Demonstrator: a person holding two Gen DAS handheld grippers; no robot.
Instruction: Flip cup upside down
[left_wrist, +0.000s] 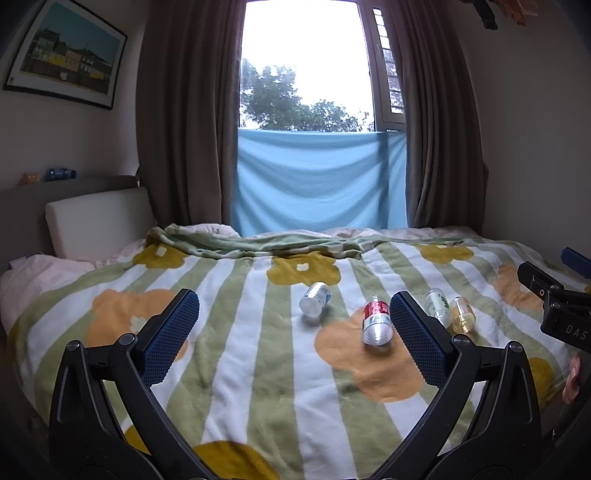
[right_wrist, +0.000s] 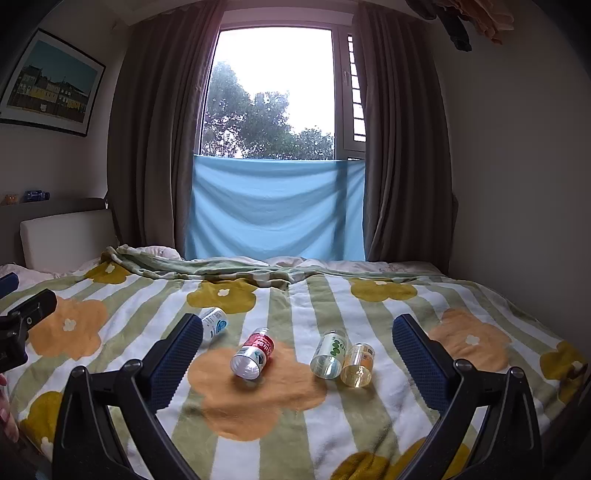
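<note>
Several small clear cups lie on their sides on a flowered striped blanket (left_wrist: 236, 350). A red-labelled cup (left_wrist: 376, 320) (right_wrist: 253, 355) lies in the middle. A blue-and-white cup (left_wrist: 315, 298) (right_wrist: 213, 323) lies to its left. A green-dotted cup (left_wrist: 437, 306) (right_wrist: 329, 354) and a yellowish cup (left_wrist: 462, 314) (right_wrist: 357, 364) lie together on the right. My left gripper (left_wrist: 295, 328) is open and empty above the blanket, short of the cups. My right gripper (right_wrist: 297, 354) is open and empty, with the cups between and beyond its fingers.
The blanket (right_wrist: 280, 413) covers a bed. A white headboard cushion (left_wrist: 99, 221) stands at the left. Brown curtains (left_wrist: 184, 110) and a blue cloth (left_wrist: 317, 181) hang behind the bed. The right gripper's body (left_wrist: 554, 306) shows at the right edge of the left wrist view.
</note>
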